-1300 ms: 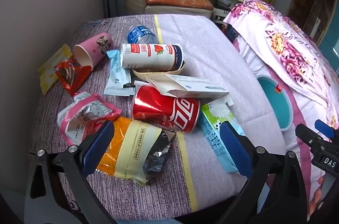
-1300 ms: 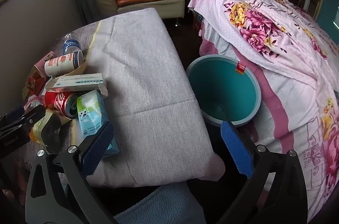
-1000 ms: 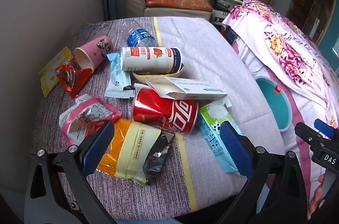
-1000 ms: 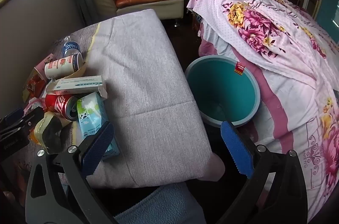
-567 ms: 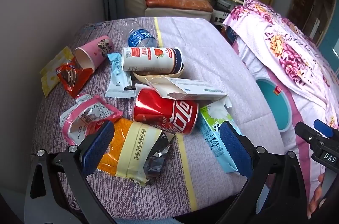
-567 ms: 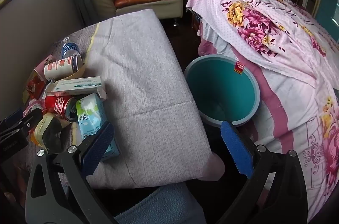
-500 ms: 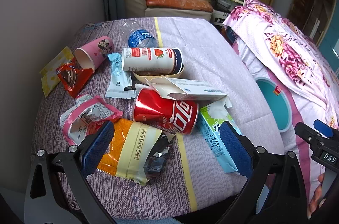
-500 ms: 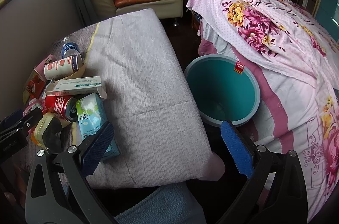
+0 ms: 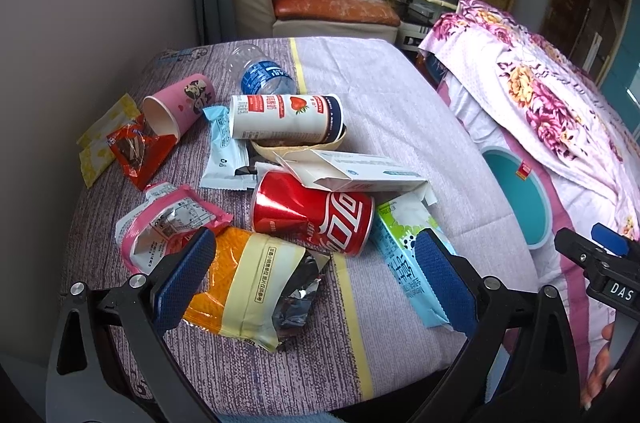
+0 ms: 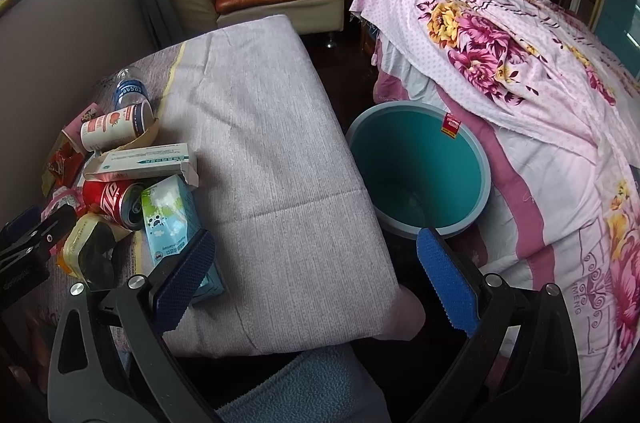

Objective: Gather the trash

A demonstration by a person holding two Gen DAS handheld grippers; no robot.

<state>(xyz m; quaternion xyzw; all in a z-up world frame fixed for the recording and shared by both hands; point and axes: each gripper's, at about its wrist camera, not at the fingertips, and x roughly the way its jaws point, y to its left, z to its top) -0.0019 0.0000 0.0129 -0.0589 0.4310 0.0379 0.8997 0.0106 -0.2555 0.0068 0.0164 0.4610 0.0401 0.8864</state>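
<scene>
Red cola can [image 9: 316, 217] lies among wrappers on the table's near left; the left gripper [image 9: 314, 273], spread wide and empty, should drop onto one piece. The right gripper [image 10: 316, 277] gapes too, the teal bin [image 10: 418, 179] apparently empty. Almost nothing has shifted.

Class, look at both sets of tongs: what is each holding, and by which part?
Nothing. The left tongs and right tongs are both open and empty.
</scene>
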